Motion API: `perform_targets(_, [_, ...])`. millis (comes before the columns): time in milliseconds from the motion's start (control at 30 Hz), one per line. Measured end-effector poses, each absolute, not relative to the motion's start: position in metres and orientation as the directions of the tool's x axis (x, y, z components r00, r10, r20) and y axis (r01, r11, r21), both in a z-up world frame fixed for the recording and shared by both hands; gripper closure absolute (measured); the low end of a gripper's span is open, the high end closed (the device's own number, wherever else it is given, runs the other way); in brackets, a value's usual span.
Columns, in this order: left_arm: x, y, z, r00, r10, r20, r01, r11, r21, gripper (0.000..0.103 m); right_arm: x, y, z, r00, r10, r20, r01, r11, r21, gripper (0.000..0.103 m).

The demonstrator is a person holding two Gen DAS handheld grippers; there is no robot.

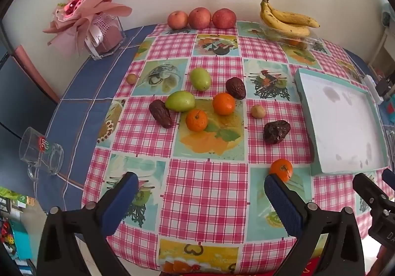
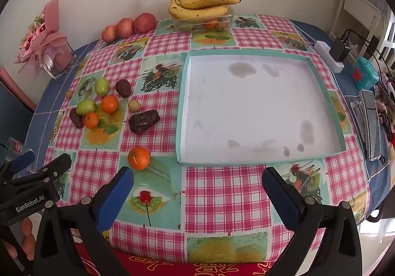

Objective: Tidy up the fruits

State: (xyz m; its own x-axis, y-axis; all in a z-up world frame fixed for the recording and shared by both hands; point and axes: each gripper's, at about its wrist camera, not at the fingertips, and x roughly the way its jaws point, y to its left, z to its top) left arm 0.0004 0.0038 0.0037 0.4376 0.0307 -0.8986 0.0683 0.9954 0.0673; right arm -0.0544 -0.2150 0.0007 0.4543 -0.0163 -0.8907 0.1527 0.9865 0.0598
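Observation:
Loose fruit lies on the checked tablecloth: oranges [image 1: 223, 103] [image 1: 196, 120], one orange [image 1: 281, 169] [image 2: 138, 158] near the front, green fruits [image 1: 200, 78] [image 1: 180, 101], dark dates [image 1: 235, 88] [image 1: 161, 113] [image 1: 276, 131], and small round fruits [image 1: 258, 111] [image 1: 131, 78]. An empty teal-rimmed white tray [image 1: 304, 103] [image 2: 184, 108] sits to the right. My left gripper [image 1: 201, 188] is open and empty above the front edge. My right gripper [image 2: 197, 183] is open and empty in front of the tray.
Three apples [image 1: 199, 17] and bananas [image 1: 287, 19] on a clear container stand at the back. A pink bouquet [image 1: 86, 11] is at back left, a glass mug [image 1: 40, 150] at left. A power strip [image 2: 329, 54], charger and phone [image 2: 370, 122] lie right of the tray.

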Motion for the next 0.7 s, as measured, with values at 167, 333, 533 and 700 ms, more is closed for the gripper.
perform_targets(167, [0.005, 0.004, -0.001, 0.438, 0.030, -0.899, 0.058, 0.996, 0.061, 0.000, -0.053, -0.217, 0.001, 0.471, -0.024, -0.882, 0.162, 0.985, 0.059, 0.000])
perform_targets(333, [0.011, 0.005, -0.005, 0.452, 0.046, -0.891, 0.035, 0.997, 0.069, 0.000, -0.051, -0.222, 0.000, 0.491, -0.053, -0.870, 0.192, 0.980, 0.049, 0.000])
perform_targets(533, [0.016, 0.004, -0.007, 0.473, 0.046, -0.880, 0.045, 0.996, 0.076, 0.000, -0.047, -0.221, 0.002, 0.522, -0.080, -0.849, 0.190, 0.981, 0.024, 0.000])
perform_targets(700, [0.019, -0.001, -0.009, 0.489, 0.059, -0.870, 0.059, 0.993, 0.100, 0.000, -0.044, -0.217, -0.001, 0.532, -0.102, -0.840, 0.183, 0.983, -0.004, 0.000])
